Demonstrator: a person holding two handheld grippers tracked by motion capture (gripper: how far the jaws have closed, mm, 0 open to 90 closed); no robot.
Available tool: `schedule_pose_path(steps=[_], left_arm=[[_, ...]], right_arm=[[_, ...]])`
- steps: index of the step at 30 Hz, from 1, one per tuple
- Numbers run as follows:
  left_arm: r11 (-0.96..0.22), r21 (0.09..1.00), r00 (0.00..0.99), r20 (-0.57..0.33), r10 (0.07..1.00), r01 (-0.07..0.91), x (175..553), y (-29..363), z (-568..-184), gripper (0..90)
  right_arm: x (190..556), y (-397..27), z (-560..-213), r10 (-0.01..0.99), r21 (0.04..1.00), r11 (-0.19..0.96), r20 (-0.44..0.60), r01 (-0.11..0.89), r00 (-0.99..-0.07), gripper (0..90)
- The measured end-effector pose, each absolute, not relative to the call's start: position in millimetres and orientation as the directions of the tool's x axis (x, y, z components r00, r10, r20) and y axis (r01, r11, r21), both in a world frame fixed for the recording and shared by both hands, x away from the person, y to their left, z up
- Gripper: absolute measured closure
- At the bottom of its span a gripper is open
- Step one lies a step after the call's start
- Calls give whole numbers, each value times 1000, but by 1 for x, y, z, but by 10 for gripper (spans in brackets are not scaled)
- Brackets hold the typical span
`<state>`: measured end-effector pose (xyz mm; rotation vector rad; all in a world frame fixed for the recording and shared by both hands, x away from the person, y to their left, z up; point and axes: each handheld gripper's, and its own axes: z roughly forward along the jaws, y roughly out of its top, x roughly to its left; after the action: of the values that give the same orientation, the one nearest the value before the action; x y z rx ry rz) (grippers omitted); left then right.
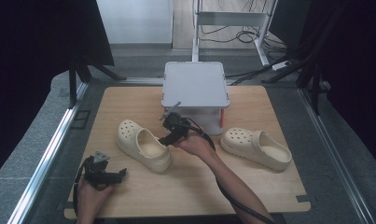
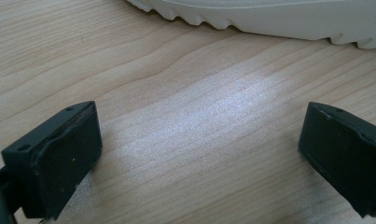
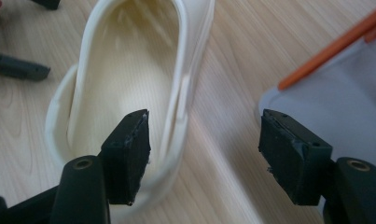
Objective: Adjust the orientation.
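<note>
Two cream clogs lie on the wooden table (image 1: 185,186): one left of centre (image 1: 143,144), the other at the right (image 1: 256,147). My right gripper (image 1: 166,140) is at the heel end of the left clog. In the right gripper view its jaws (image 3: 204,154) stand open, one finger (image 3: 127,154) inside the clog's opening (image 3: 125,70) and the other outside, with the clog's side wall between them and not pressed. My left gripper (image 1: 120,173) rests low at the front left, open (image 2: 199,154) over bare wood, with the clog's ridged sole (image 2: 269,18) just ahead.
A grey lidded box (image 1: 195,84) with orange side catches (image 1: 221,122) stands at the table's back centre, close behind the right gripper; its corner (image 3: 335,98) is beside the outer finger. Metal rails run along both table sides. Cables lie on the floor beyond.
</note>
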<state>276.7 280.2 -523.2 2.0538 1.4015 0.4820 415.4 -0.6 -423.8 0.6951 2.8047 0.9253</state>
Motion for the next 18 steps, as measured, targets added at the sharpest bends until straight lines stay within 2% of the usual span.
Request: schedule_pose_path(steps=[5, 8, 18], left_arm=[[-266, 655, 380, -36, 924, 708, 277, 280, -523, 0], [-269, 654, 383, -33, 923, 707, 277, 280, -523, 0], [-274, 654, 388, -32, 921, 705, 277, 280, -523, 0]], right_arm=[[419, 18, -425, 444, 577, 721, 39, 383, -895, 370], [423, 36, -429, 424, 541, 762, 1, 357, -906, 434], [437, 67, -443, 389, 482, 810, -18, 333, -921, 623]])
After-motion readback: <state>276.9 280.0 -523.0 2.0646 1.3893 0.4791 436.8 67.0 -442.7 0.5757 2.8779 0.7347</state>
